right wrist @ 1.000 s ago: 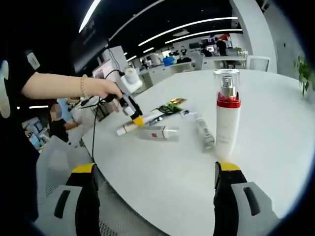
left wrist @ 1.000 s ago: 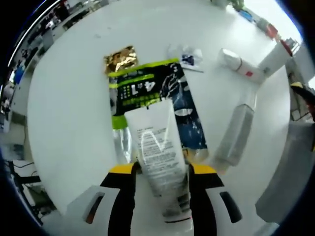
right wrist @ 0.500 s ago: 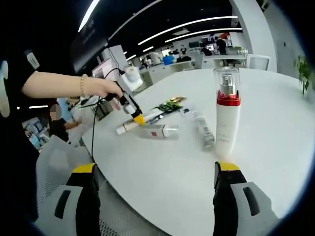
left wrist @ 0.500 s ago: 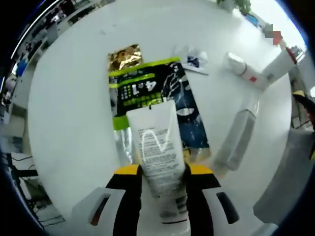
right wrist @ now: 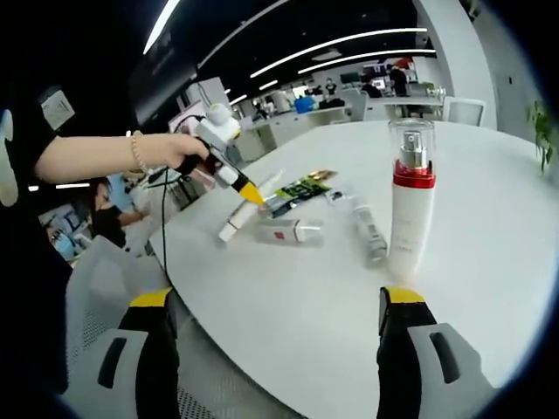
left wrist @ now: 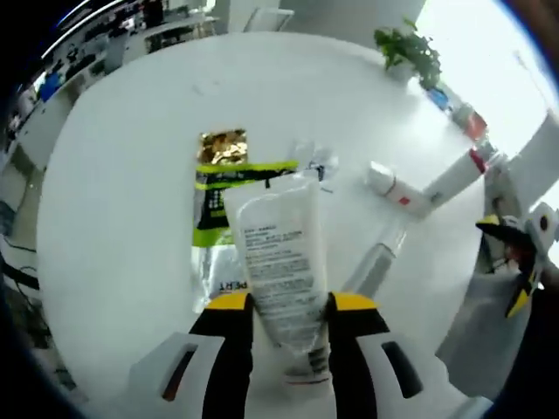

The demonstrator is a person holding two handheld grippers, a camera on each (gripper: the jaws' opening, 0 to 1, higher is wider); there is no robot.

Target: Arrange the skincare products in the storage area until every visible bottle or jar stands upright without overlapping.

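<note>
Left tool (left wrist: pixel 281 305): jaws closed on white tube (left wrist: pixel 279 262), held up off white table (left wrist: pixel 122 175), above green/black sachet (left wrist: pixel 229 188).
Right tool (right wrist: pixel 275 305): jaws wide apart, nothing held.
Pump bottle w/ red collar (right wrist: pixel 410 209): upright on table.
Lying flat: white bottle w/ red label (right wrist: pixel 288 230); grey tube (right wrist: pixel 370 236); gold sachet (left wrist: pixel 222 146).

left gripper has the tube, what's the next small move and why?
Probably tip the white tube cap-down and stand it on bare table. The left gripper is shut on it and it hangs tilted over the sachets; only the pump bottle stands upright.
</note>
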